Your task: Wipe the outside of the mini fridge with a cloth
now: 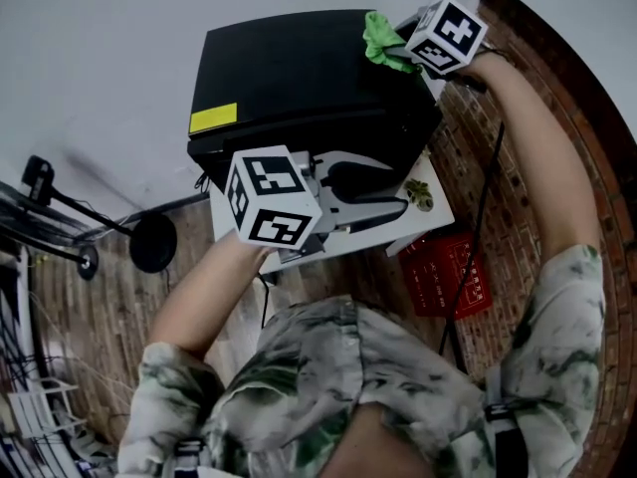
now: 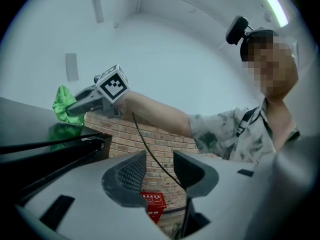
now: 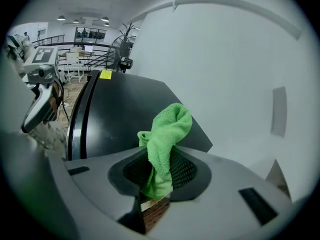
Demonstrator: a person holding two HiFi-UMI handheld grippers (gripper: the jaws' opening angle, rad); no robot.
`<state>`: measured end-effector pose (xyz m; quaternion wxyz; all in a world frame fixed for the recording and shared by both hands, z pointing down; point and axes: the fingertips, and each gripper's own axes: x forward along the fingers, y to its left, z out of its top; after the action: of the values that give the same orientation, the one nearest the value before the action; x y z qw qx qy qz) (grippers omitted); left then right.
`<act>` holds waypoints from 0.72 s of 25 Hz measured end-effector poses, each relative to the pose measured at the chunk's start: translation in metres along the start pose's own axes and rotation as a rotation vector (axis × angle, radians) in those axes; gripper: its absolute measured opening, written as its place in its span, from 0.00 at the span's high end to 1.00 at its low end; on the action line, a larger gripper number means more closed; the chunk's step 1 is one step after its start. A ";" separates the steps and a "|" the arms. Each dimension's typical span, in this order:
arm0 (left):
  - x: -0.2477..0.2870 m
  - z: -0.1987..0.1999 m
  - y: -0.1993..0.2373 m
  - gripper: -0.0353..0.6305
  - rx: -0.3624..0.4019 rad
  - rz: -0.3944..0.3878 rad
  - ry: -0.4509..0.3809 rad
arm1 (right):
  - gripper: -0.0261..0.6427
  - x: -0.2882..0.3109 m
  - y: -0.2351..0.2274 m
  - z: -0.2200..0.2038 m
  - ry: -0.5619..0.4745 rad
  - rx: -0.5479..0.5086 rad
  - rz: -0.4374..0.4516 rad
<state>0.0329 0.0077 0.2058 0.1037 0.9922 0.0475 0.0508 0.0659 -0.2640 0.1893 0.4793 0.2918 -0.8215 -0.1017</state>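
While outstretched — right claw (image 3: 159,176), cloth (image 3: 167,131) at fridge (image 1: 299,78).

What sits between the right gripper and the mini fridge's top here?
The green cloth, pinched in the right gripper and sticking out over the mini fridge top; the right gripper view shows it.

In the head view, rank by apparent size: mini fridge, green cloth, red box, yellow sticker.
1. mini fridge
2. red box, though farther from the camera
3. green cloth and yellow sticker: about alike; cloth partly covered, so unranked
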 end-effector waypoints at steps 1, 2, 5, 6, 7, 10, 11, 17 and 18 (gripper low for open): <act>0.001 0.001 0.001 0.68 -0.001 0.000 0.000 | 0.81 -0.001 0.000 0.006 -0.006 -0.009 0.004; 0.001 0.002 0.002 0.68 0.000 0.003 -0.001 | 0.81 -0.002 0.002 0.016 -0.019 -0.023 0.009; 0.001 0.006 0.003 0.68 0.000 0.008 -0.008 | 0.81 -0.001 0.013 0.050 -0.058 -0.076 0.033; 0.001 0.008 0.003 0.68 0.000 0.006 -0.009 | 0.81 0.001 0.017 0.062 -0.067 -0.093 0.042; -0.001 0.009 0.003 0.68 0.001 0.005 -0.010 | 0.81 0.003 0.022 0.076 -0.079 -0.113 0.049; -0.011 0.012 0.005 0.68 0.001 0.028 -0.015 | 0.81 0.018 0.040 0.122 -0.117 -0.182 0.085; -0.016 0.012 0.005 0.68 0.000 0.038 -0.017 | 0.81 0.025 0.048 0.135 -0.122 -0.200 0.104; -0.045 0.006 0.007 0.68 -0.017 0.074 -0.021 | 0.81 0.057 0.096 0.198 -0.166 -0.310 0.178; -0.049 0.005 0.007 0.68 -0.019 0.082 -0.020 | 0.81 0.063 0.104 0.206 -0.170 -0.325 0.192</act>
<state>-0.0149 -0.0053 0.1982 0.1114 0.9927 0.0054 0.0455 -0.1713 -0.2394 0.1740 0.4565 0.1212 -0.8558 -0.2111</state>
